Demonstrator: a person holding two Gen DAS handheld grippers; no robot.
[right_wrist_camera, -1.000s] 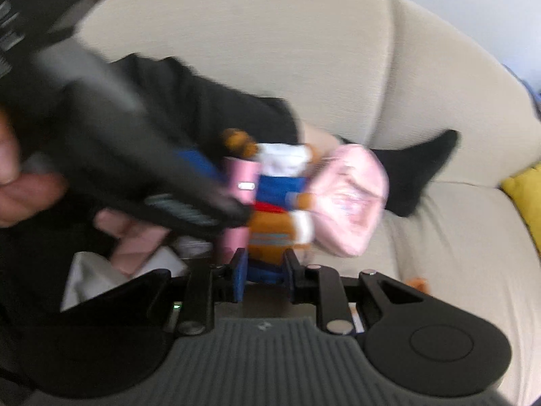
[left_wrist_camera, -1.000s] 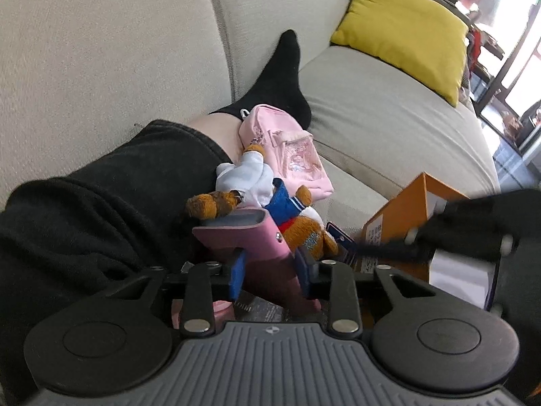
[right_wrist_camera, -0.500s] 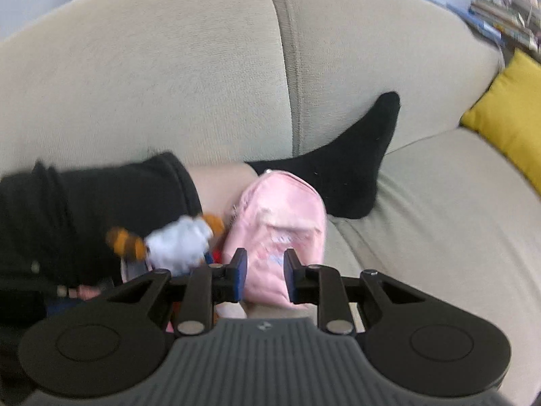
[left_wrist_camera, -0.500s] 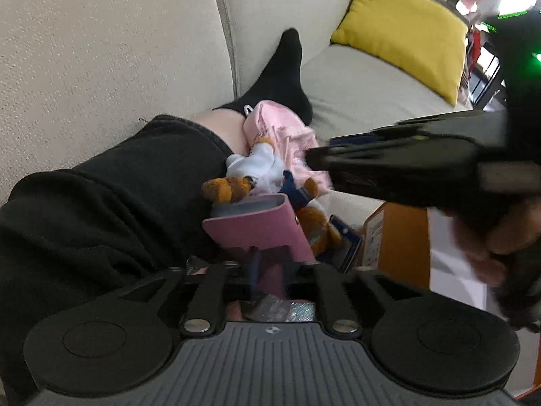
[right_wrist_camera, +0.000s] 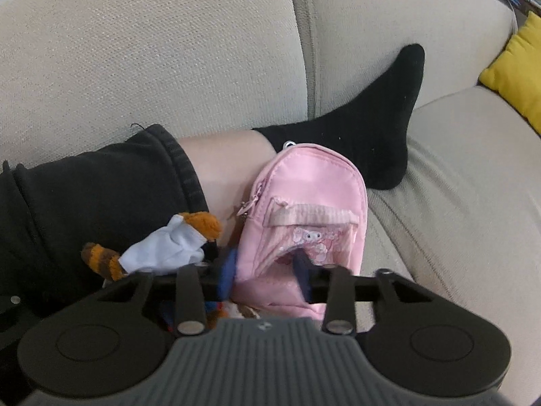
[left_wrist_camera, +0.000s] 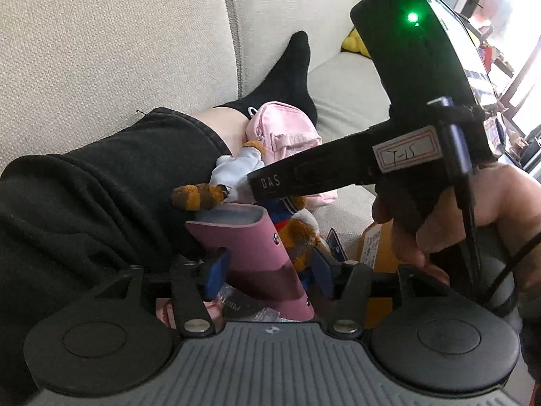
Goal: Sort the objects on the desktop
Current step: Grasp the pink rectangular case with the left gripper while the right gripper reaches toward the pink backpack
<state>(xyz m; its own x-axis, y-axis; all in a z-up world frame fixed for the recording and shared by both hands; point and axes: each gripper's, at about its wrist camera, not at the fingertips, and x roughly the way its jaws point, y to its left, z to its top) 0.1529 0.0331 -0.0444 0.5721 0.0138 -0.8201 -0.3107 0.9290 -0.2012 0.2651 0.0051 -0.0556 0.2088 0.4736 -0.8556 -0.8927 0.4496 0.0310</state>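
- Opening: left gripper (left_wrist_camera: 267, 272), pink case (left_wrist_camera: 257, 250) between its parted jaws, untouched.
- Opening: right gripper (right_wrist_camera: 265, 274), jaws straddling pink backpack (right_wrist_camera: 304, 209); grip unclear.
- Plush toy (right_wrist_camera: 162, 250) beside backpack on sofa (right_wrist_camera: 456, 186).

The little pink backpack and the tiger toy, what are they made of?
The pink backpack looks like smooth woven fabric, maybe nylon: slight sheen, stitched seams, a zipper and a ribbed strap. The tiger toy looks like fuzzy plush with orange and brown stripes, dressed in a soft white cloth top. What fills either one cannot be seen.
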